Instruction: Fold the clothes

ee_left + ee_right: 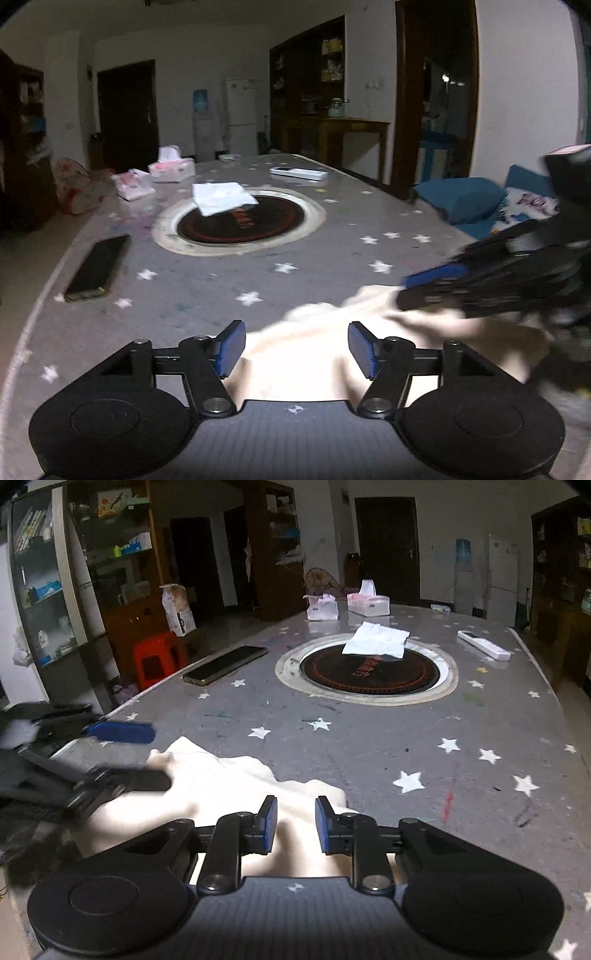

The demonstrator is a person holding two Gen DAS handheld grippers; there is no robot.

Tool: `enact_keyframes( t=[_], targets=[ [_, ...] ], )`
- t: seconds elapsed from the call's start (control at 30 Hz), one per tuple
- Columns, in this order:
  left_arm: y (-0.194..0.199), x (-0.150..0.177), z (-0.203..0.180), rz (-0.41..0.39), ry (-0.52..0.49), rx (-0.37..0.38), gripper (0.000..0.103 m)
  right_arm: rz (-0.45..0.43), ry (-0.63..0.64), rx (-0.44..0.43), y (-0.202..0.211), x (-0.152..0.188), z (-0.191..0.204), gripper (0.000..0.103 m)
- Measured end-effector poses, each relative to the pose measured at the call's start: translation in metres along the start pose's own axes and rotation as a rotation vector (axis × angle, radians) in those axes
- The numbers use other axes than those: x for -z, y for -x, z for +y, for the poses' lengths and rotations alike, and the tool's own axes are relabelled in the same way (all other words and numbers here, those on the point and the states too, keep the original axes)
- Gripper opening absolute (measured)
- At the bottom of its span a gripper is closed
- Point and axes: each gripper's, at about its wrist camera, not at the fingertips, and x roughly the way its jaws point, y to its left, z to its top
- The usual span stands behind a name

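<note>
My left claw [296,349] hung released, its blue pads wide apart, with the cream garment [314,354] lying under and between them at the near edge of the table [207,295]. I was gripping nothing with it. My right claw [295,825] was also released, though its pads stood closer together; cloth showed in the gap between them, but I could not tell whether either pad was touching it. In the left view the right claw was a blur low over the garment's right side, so I judged that hand to be in motion.

The garment [236,786] itself was a bunched heap, rumpled, with a loose corner poking out toward the table's middle. I saw no flat panel, no straight crease, no stacked layers. By my reckoning the folding had barely begun: the cloth had yet to be spread flat, and every fold remained to be made.

Beyond the heap the star-patterned cover was bare for a stretch. Further off lay a dark phone [225,664] to the left, then the round black hob [369,674] set into the table with a white cloth [376,638] over its far rim. A white remote [484,644] lay to the right, and two tissue packs [367,603] sat near the far end.
</note>
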Motion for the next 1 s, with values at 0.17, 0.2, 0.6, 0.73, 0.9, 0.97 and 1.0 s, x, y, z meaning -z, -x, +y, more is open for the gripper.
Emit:
enact_keyframes(
  t=[0.17, 0.2, 0.6, 0.73, 0.9, 0.97, 1.0],
  targets=[
    [0.005, 0.01, -0.011, 0.002, -0.003, 0.048, 0.074, 0.035, -0.011, 0.017, -0.024, 0.0, -0.002, 0.02],
    [0.007, 0.012, -0.013, 0.003, -0.009, 0.051, 0.075, 0.04, -0.008, 0.021, -0.026, 0.001, -0.002, 0.02],
    [0.03, 0.035, -0.027, -0.036, -0.071, 0.042, 0.089, 0.049, 0.116, -0.078, -0.031, -0.021, 0.043, 0.022],
    [0.03, 0.04, -0.025, -0.029, -0.059, 0.048, 0.089, 0.076, 0.141, -0.082, -0.053, -0.024, 0.058, 0.022],
    [0.025, 0.05, -0.021, 0.001, -0.043, 0.059, 0.091, 0.094, 0.144, -0.064, -0.071, -0.027, 0.06, 0.023],
    [0.024, 0.051, -0.019, 0.009, -0.035, 0.065, 0.092, 0.093, 0.139, -0.067, -0.071, -0.029, 0.059, 0.024],
    [0.024, 0.052, -0.019, 0.01, -0.034, 0.067, 0.093, 0.091, 0.139, -0.069, -0.07, -0.029, 0.058, 0.024]
  ],
)
